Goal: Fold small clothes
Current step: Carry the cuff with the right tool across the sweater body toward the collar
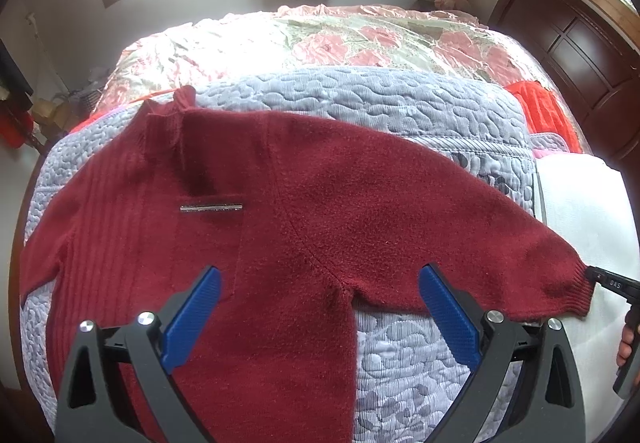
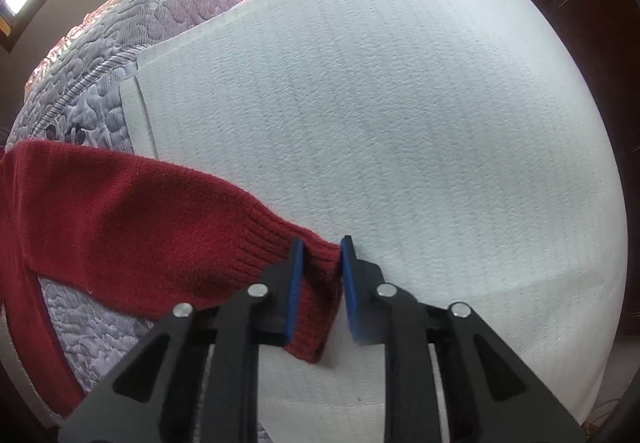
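Dark red knit sweater (image 1: 256, 203) lies flat, front up, on a grey-blue quilted blanket (image 1: 360, 103) over a bed w/ pink floral bedspread (image 1: 340, 39). Silver bar trim (image 1: 211, 207) sits on the chest. Left gripper (image 1: 320, 319): blue pads (image 1: 192, 319) spread wide, above the sweater's body & underarm. One sleeve extends to the cuff (image 1: 576, 291), where the right gripper (image 1: 596, 275) tip meets it beside a white cloth (image 1: 580, 203). Dark wood headboard (image 1: 560, 27) at far right.

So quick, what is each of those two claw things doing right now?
Left gripper: jaws wide open, holding nothing, above the red sweater.
Right gripper: jaws shut on the sweater's cuff.
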### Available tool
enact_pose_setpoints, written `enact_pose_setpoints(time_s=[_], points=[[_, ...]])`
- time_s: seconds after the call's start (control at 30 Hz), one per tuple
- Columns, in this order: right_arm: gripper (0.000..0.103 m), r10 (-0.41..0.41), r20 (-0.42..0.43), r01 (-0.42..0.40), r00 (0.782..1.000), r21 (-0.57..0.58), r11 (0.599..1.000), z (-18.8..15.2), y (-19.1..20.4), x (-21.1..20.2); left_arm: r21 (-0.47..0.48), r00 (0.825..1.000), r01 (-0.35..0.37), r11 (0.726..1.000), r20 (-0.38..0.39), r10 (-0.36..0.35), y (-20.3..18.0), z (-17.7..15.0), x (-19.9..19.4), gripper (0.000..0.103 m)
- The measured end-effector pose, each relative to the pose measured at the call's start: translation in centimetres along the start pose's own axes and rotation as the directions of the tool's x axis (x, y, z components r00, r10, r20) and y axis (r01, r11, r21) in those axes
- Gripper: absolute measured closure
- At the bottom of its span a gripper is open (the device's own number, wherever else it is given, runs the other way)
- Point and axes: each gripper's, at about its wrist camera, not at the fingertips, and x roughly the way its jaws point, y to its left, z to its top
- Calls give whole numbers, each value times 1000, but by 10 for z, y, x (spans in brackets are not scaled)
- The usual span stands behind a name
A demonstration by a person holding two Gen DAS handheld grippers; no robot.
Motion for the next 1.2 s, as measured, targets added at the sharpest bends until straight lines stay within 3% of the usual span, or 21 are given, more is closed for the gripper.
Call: enact_pose_setpoints(time_s=[0.17, 0.33, 0.63, 0.97, 1.13, 1.2], points=[[94, 88, 38, -90, 995, 47, 995, -1, -4, -18, -8, 1000, -26, 1000, -7, 26, 20, -4, 2, 4], [94, 167, 94, -166, 981, -14, 986, 1, 26, -51, -42, 998, -59, 997, -15, 58, 51, -4, 5, 4], [95, 393, 82, -376, 916, -169, 911, 13, 181, -91, -86, 995, -97, 992, -24, 95, 111, -9, 8, 4], [95, 503, -78, -498, 861, -338, 799, -5, 353, -73, -151, 991, -133, 980, -56, 125, 191, -25, 17, 4], [95, 531, -149, -542, 834, -394, 742, -19, 424, -64, -186, 988, -146, 972, -75, 134, 225, -34, 22, 4], [95, 550, -188, -576, 814, -389, 719, -22, 447, -57, -198, 987, -153, 968, -84, 139, 238, -38, 26, 4]])
